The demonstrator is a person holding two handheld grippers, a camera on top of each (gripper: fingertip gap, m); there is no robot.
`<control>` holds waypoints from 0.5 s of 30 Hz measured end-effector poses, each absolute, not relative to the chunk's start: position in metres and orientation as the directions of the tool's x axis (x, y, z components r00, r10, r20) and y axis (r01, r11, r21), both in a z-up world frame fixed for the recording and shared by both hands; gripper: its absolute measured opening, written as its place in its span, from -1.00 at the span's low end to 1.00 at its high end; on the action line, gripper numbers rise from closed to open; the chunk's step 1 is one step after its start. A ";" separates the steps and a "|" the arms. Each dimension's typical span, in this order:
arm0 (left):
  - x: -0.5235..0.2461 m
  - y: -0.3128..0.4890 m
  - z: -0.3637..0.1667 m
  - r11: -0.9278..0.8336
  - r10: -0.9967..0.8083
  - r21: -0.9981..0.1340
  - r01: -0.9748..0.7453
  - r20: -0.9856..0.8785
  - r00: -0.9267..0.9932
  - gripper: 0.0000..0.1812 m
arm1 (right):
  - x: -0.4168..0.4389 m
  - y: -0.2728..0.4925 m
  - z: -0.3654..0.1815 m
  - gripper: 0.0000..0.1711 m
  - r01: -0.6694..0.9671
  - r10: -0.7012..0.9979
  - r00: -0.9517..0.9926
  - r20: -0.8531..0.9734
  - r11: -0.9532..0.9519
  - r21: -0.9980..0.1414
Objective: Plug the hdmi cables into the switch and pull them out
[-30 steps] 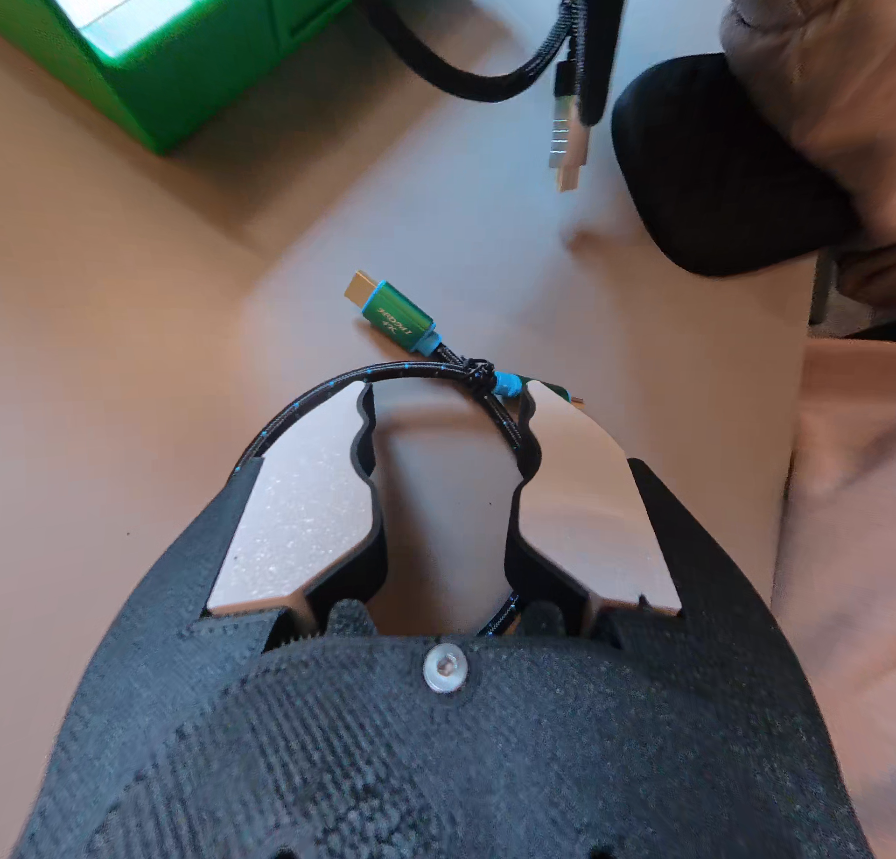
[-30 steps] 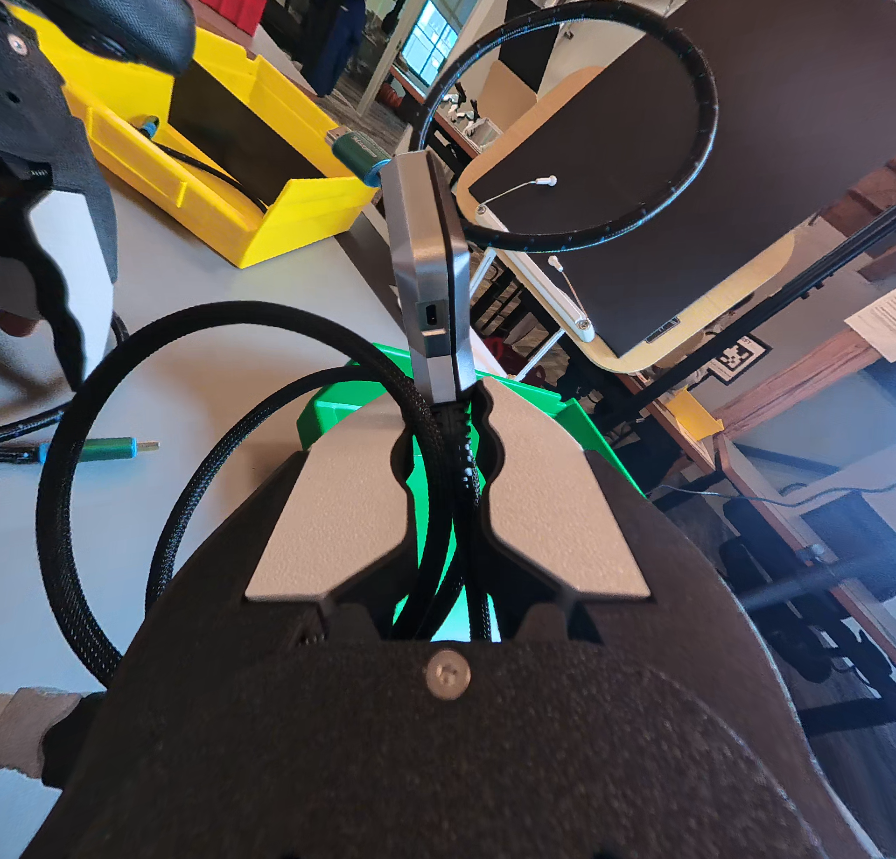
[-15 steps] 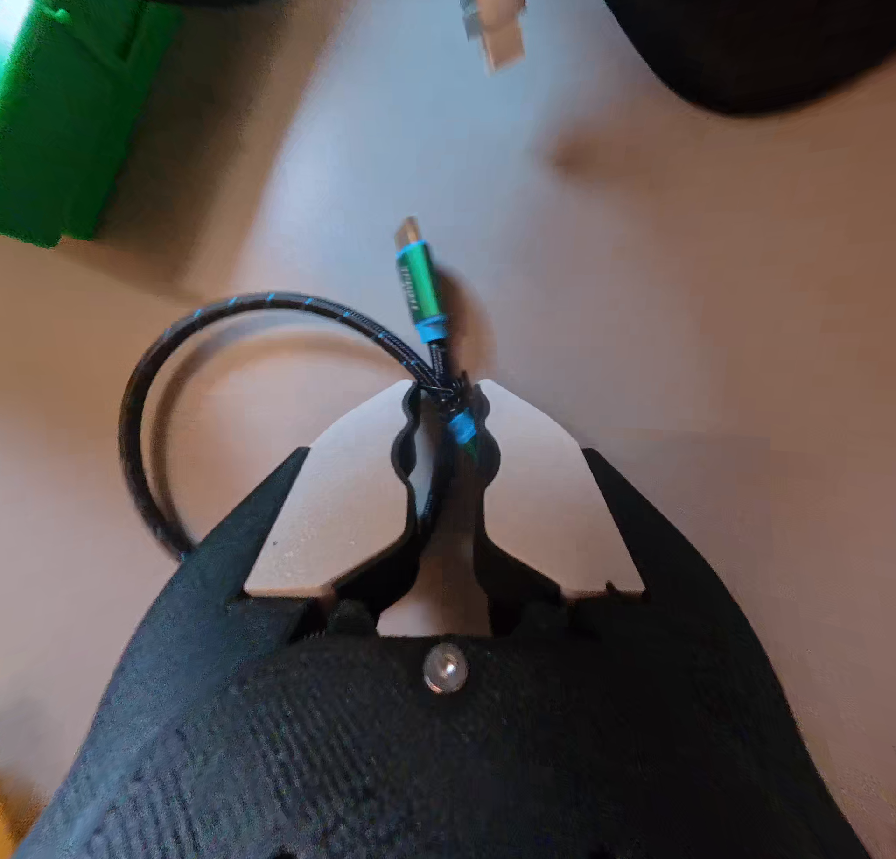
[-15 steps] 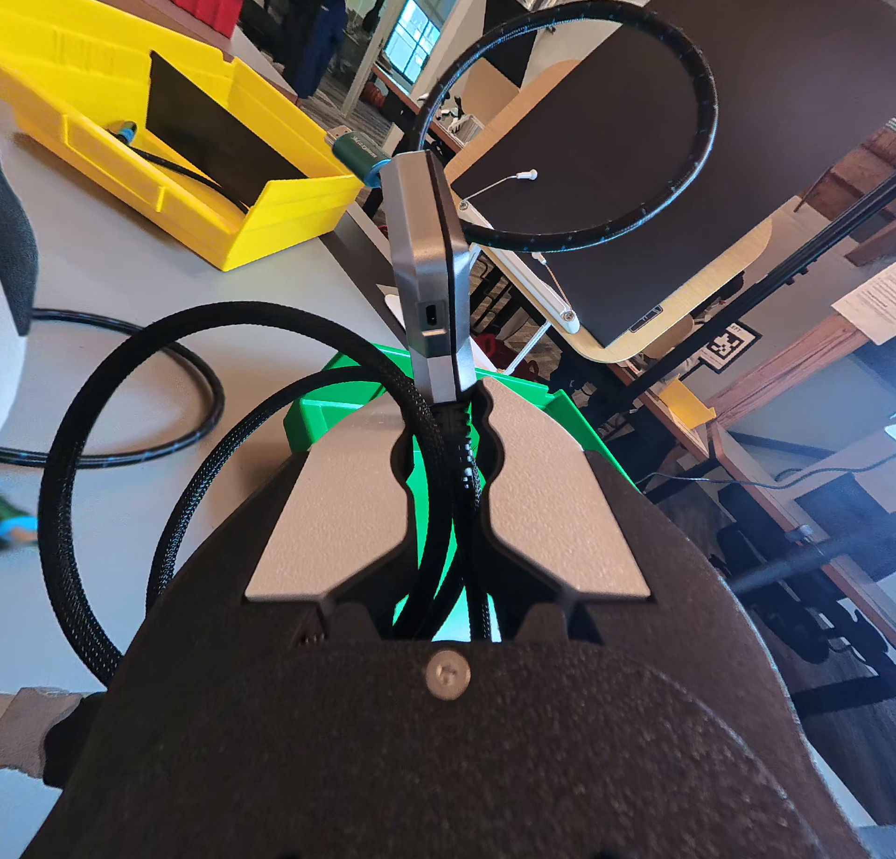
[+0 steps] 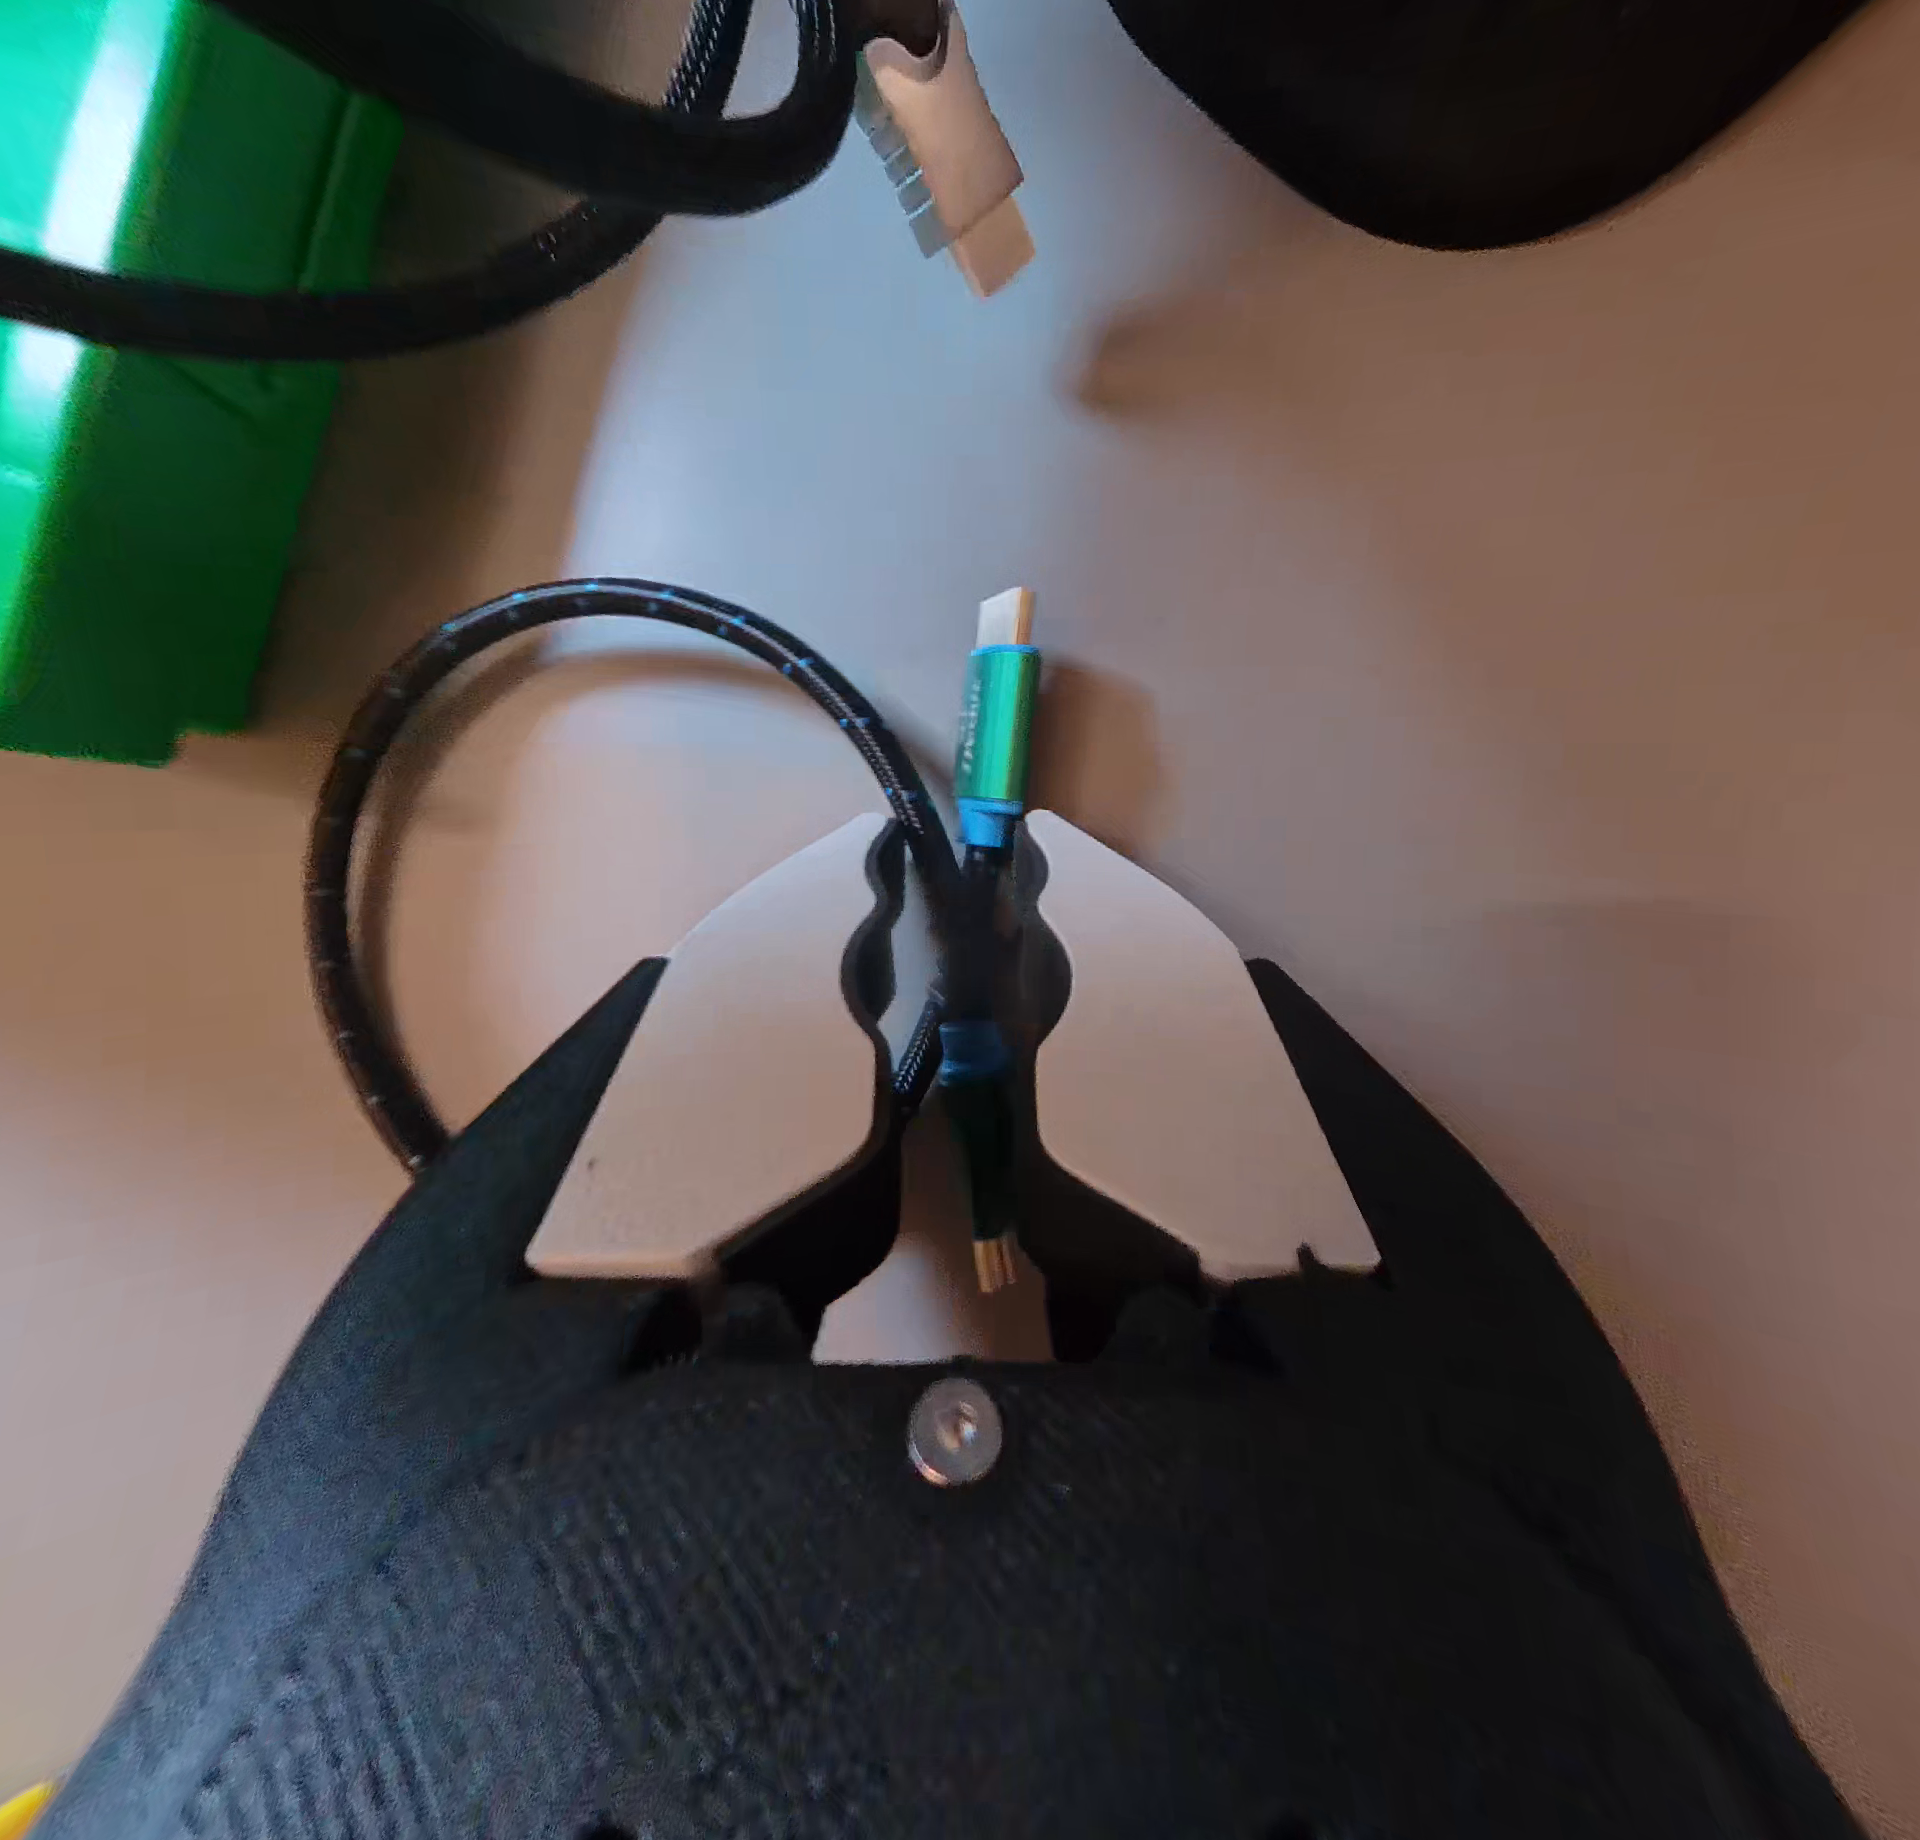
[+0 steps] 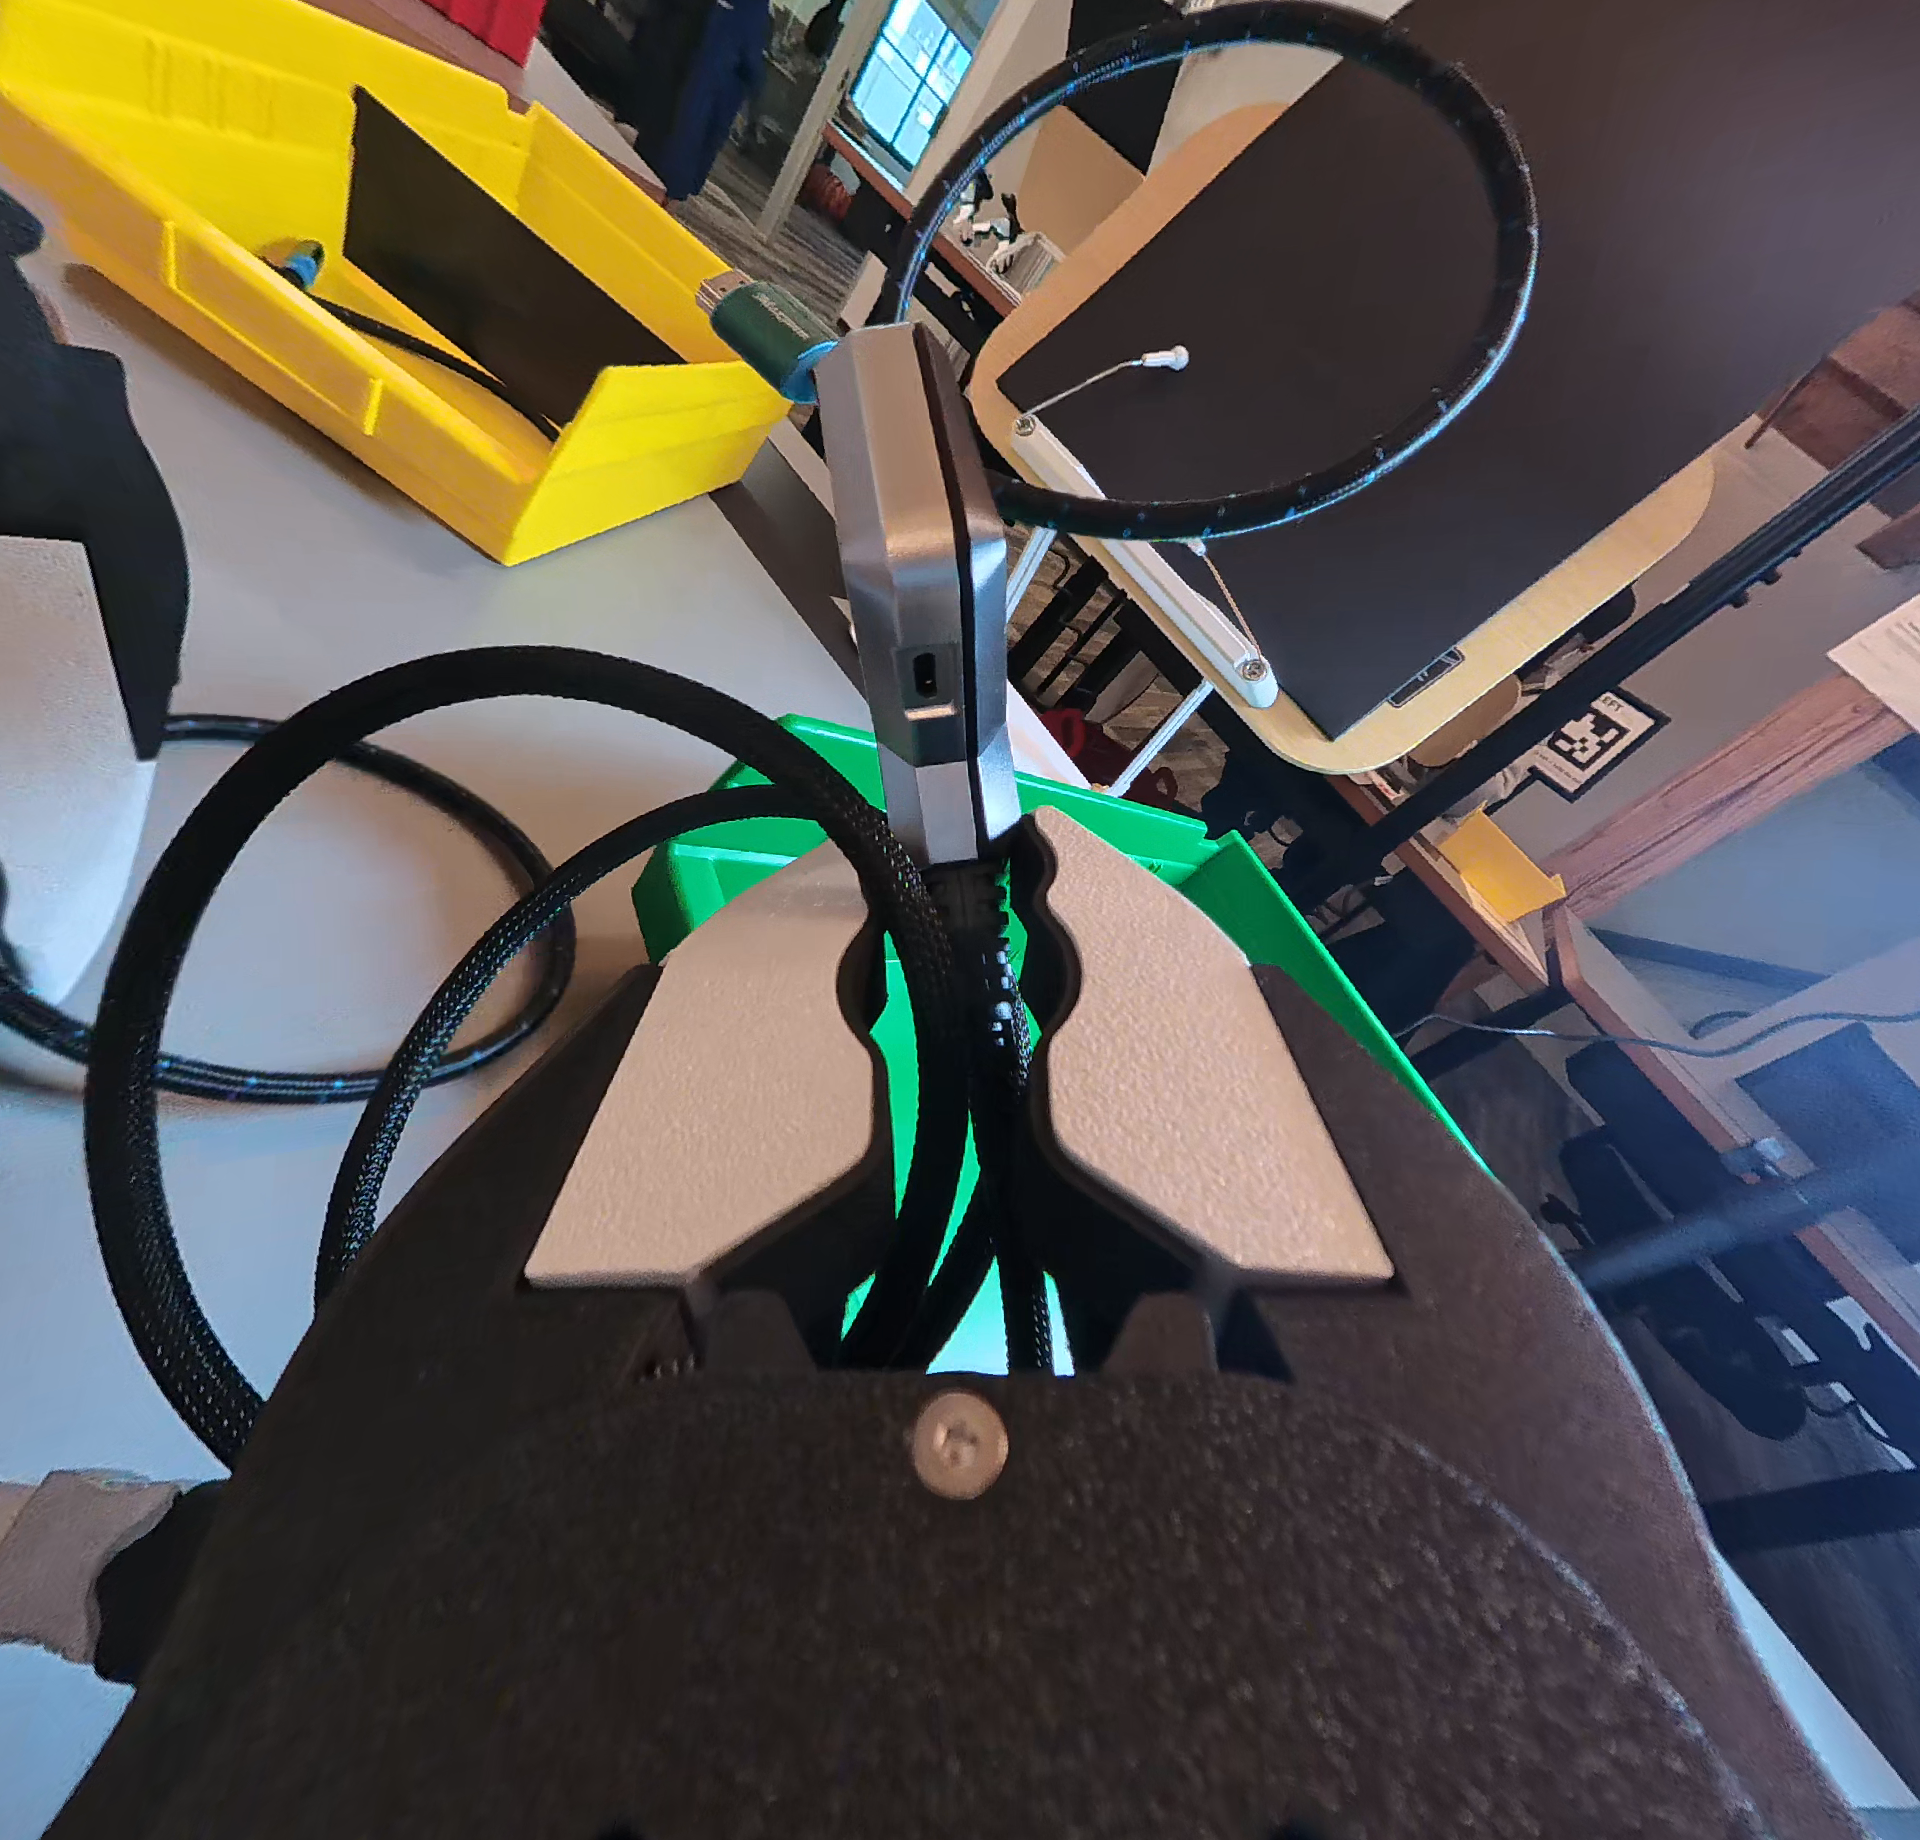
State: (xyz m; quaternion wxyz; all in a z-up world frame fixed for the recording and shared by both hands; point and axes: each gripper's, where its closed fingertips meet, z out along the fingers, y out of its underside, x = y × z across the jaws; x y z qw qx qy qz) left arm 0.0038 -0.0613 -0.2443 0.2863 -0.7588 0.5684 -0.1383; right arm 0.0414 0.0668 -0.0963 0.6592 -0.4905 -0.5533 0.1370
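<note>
My left gripper [image 5: 961, 834] is shut on a thin black-and-blue braided HDMI cable [image 5: 395, 782], just behind its green plug [image 5: 995, 730], which points forward over the table. The cable's second green plug [image 5: 977, 1156] lies between my fingers. My right gripper [image 6: 987, 840] is shut on the lower end of a grey switch [image 6: 920, 564] and holds it upright. A thick black braided cable [image 6: 156, 959] runs from the switch's bottom through the jaws; its silver plug [image 5: 945, 159] dangles in the left wrist view. Another thin cable [image 6: 1496, 232] loops behind the switch, its green plug [image 6: 774, 330] free.
A green bin [image 5: 156, 388] stands left of my left gripper and shows under the right one [image 6: 1226, 876]. A yellow bin [image 6: 582, 460] holding a cable sits at the table's back. The left gripper's body [image 6: 83, 543] shows at the left edge. The table edge runs just past the switch. Across from one pair of fingers to the other is roughly 20 cm.
My left gripper went from open to shut on the thin cable, and the green plug turned to point straight forward. The right gripper keeps holding the switch almost still.
</note>
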 end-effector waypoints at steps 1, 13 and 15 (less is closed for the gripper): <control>0.001 -0.056 -0.244 -0.157 -0.934 -0.582 -0.798 -0.176 0.312 -0.83 | 0.041 0.066 -0.096 -0.74 0.359 0.724 0.346 0.597 0.486 -0.797; -0.108 -0.026 -0.147 -0.104 -0.579 -0.450 -0.887 -0.697 0.422 -0.85 | 0.021 0.044 -0.116 -0.75 0.446 0.608 0.184 0.772 0.648 -0.617; -0.111 -0.027 -0.141 -0.091 -0.534 -0.414 -0.906 -0.747 0.396 -0.85 | 0.016 0.035 -0.115 -0.75 0.426 0.601 0.166 0.782 0.671 -0.606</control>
